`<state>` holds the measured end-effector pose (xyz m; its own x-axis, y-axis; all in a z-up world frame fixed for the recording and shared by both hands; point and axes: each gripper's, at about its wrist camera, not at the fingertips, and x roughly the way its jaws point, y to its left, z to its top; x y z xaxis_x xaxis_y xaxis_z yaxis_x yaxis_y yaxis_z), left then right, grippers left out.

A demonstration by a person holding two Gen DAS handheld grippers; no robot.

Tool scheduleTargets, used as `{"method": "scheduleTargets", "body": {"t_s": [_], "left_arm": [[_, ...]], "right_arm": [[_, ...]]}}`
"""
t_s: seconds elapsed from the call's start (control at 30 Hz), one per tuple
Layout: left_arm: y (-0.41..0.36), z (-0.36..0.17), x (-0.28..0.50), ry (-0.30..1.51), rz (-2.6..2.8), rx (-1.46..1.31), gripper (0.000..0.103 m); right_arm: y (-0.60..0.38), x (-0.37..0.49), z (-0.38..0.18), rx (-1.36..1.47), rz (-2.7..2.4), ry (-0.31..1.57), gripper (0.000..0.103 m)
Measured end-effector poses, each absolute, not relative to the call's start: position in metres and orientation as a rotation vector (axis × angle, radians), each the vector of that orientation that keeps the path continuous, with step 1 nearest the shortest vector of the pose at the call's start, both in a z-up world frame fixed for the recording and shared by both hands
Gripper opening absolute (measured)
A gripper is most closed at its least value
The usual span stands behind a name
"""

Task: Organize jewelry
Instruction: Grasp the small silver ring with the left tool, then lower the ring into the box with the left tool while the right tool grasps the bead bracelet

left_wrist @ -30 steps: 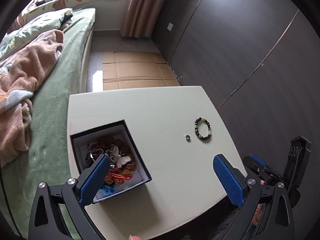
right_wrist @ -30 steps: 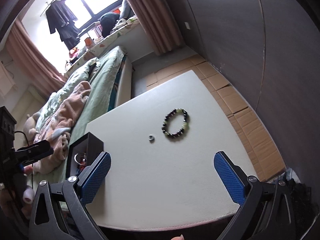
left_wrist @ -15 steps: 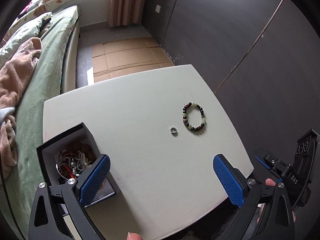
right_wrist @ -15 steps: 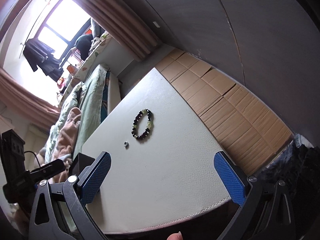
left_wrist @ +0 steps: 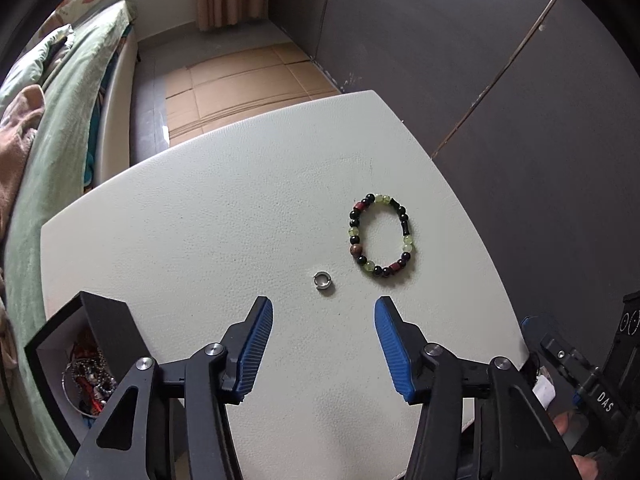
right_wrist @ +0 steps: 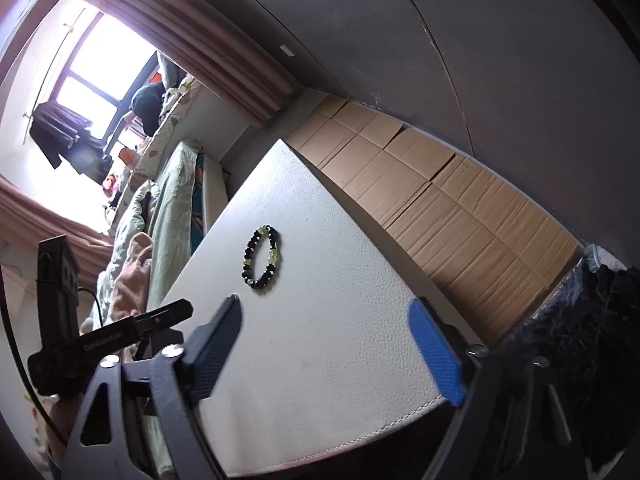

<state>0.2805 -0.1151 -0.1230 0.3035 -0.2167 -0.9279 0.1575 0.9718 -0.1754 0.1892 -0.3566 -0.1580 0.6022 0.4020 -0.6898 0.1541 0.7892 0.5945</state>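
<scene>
left wrist view: looking steeply down from close above the table [left_wrist: 200,240], facing the dark wall [left_wrist: 480,60] | right wrist view: tilting sideways, looking low along the table [right_wrist: 328,340] toward the window [right_wrist: 100,60] | both sharing: the bracelet [left_wrist: 381,235] [right_wrist: 261,257]

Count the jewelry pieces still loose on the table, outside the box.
2: a beaded bracelet toward the table's right side, and a small silver ring just left of it, nearer the left gripper. None visibly hidden.
</scene>
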Motion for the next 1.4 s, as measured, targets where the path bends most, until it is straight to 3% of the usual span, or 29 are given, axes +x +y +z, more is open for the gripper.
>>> {"method": "scheduleTargets", "body": {"t_s": [0.03, 0.13, 0.53, 0.7, 0.77, 0.87, 1.4], "left_arm": [[-0.117, -0.126, 0.283, 1.243, -0.248, -0.057, 0.054], [-0.12, -0.134, 0.29, 1.264, -0.245, -0.058, 0.041], [-0.135, -0.16, 0.307, 1.307, -0.208, -0.003, 0.029], [-0.14, -0.162, 0.303, 1.291, -0.187, 0.043, 0.012], [-0.138, -0.162, 0.302, 1.29, -0.193, 0.026, 0.012], [-0.132, -0.155, 0.3, 1.28, -0.195, -0.01, 0.012], [-0.055, -0.101, 0.285, 1.162, -0.134, -0.116, 0.012]], "right_arm": [[-0.356, 0.191, -0.161, 0.671, 0.162, 0.95, 0.059], [-0.354, 0.193, -0.166, 0.675, 0.167, 0.98, 0.055], [-0.353, 0.196, -0.169, 0.641, 0.147, 1.007, 0.055], [-0.35, 0.199, -0.171, 0.629, 0.139, 1.022, 0.055], [-0.346, 0.2, -0.17, 0.603, 0.131, 1.025, 0.054], [-0.336, 0.206, -0.168, 0.552, 0.139, 1.032, 0.045], [-0.276, 0.271, -0.156, 0.324, 0.198, 1.034, 0.044]]}}
